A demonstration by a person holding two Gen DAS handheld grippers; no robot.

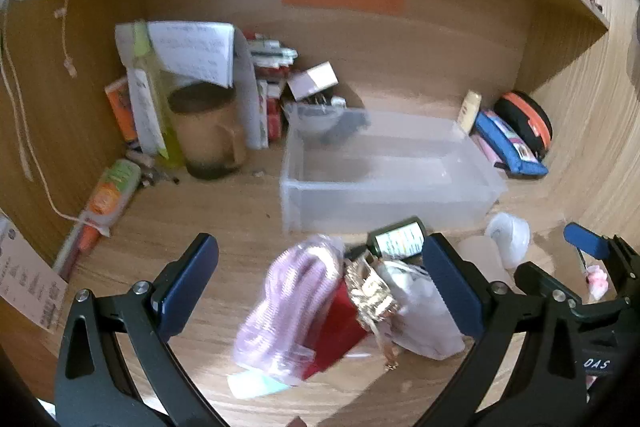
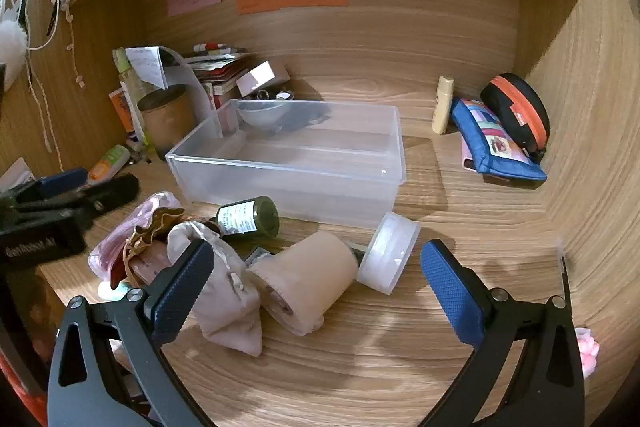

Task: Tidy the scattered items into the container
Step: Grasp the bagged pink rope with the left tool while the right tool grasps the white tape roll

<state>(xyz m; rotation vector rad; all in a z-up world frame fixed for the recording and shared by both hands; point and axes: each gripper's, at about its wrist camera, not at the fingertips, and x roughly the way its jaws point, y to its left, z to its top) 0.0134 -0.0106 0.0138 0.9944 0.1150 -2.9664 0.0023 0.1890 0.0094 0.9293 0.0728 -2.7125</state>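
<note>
A clear plastic container (image 1: 384,171) (image 2: 296,167) stands on the wooden desk, with a small bowl (image 2: 262,115) at its far left end. In front of it lies a pile: a pink plastic bag (image 1: 288,307) (image 2: 120,231), a red packet (image 1: 340,327), a gold ribbon (image 1: 370,291), a white drawstring pouch (image 1: 420,311) (image 2: 224,291), a dark green bottle (image 1: 400,239) (image 2: 250,217), a beige roll (image 2: 308,279) and a round white jar (image 2: 390,253) (image 1: 508,237). My left gripper (image 1: 320,287) is open around the pile. My right gripper (image 2: 316,291) is open around the pouch and the roll.
At the back left stand a brown cup (image 1: 206,131), papers, books and a small box (image 1: 314,79). An orange tube (image 1: 108,199) lies at the left. A blue pouch (image 2: 494,143), a black-orange case (image 2: 518,115) and a cream tube (image 2: 443,105) sit at the right by the side wall.
</note>
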